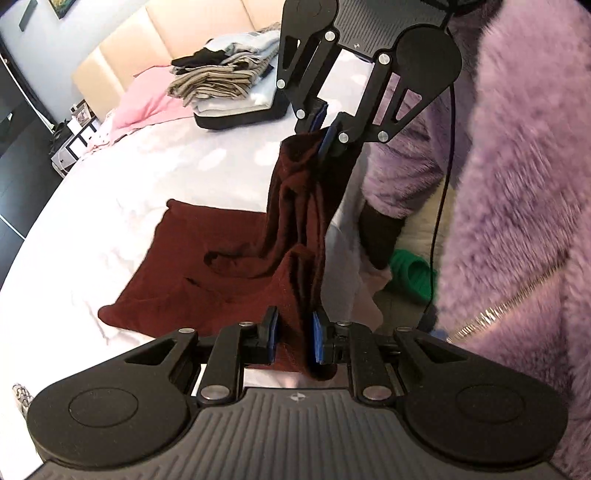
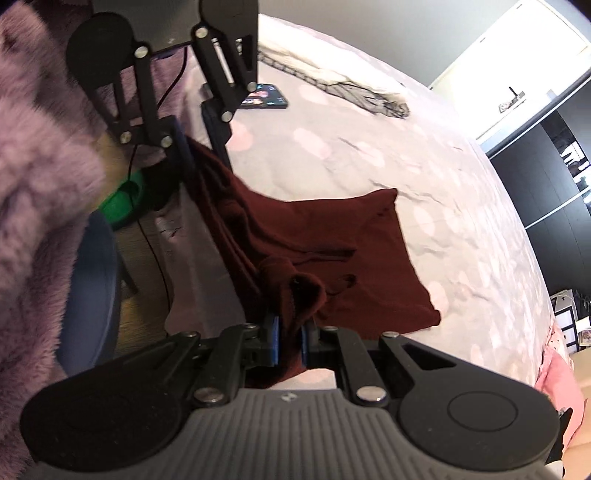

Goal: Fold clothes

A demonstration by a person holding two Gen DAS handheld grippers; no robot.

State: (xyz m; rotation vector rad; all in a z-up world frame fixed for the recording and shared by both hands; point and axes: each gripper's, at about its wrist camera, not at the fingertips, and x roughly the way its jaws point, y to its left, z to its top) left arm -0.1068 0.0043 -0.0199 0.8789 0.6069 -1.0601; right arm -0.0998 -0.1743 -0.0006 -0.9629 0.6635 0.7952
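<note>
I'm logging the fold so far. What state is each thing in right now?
Left gripper: shut on the sweater.
Right gripper: shut on the sweater.
Sweater: dark red, one edge lifted between the grippers, the rest flat on the bed.
Bed: sheet slightly wrinkled.
Stack of clothes: folded, piled near the headboard.
Phone: lying flat on the bed.

Bed w/ a pale dotted sheet point(image 1: 110, 206) fills most of the room. Up at 11 o'clock there's a cream padded headboard point(image 1: 177, 26), w/ a pink pillow point(image 1: 144, 103) just below it. A dark tray point(image 1: 240, 118) sits near 12, touching the pillow's edge. On the far side of the bed, approx 12 o'clock, a phone or small screen point(image 2: 264, 96) lies flat, lacy black-and-white fabric point(image 2: 332, 88) beside it. Green slipper point(image 1: 412, 275) on the floor at 3. Dark wardrobe point(image 2: 535, 177) at 2.
</note>
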